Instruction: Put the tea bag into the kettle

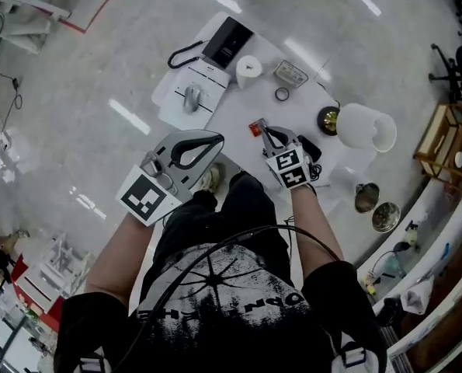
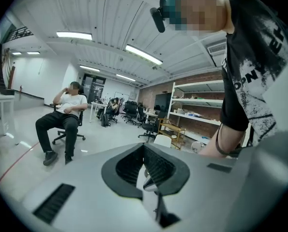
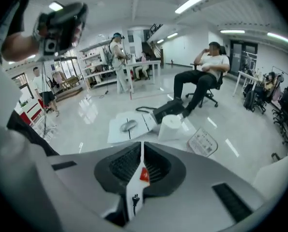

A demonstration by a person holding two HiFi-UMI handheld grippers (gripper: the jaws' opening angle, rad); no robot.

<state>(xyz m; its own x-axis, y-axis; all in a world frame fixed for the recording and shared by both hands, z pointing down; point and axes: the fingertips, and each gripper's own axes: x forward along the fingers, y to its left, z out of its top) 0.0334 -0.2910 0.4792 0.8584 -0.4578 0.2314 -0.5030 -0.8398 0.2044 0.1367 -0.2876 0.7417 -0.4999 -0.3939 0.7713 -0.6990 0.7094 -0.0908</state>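
Tea bag, red, sits pinched at the tip of my right gripper, jaws tight on it. Kettle stands off to that gripper's right, well apart. My left gripper is closed with nothing in it.

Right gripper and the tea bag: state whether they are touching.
Touching. The right gripper view shows the right gripper with its jaws closed on the tea bag, both pads pressing its thin white-and-red edge.
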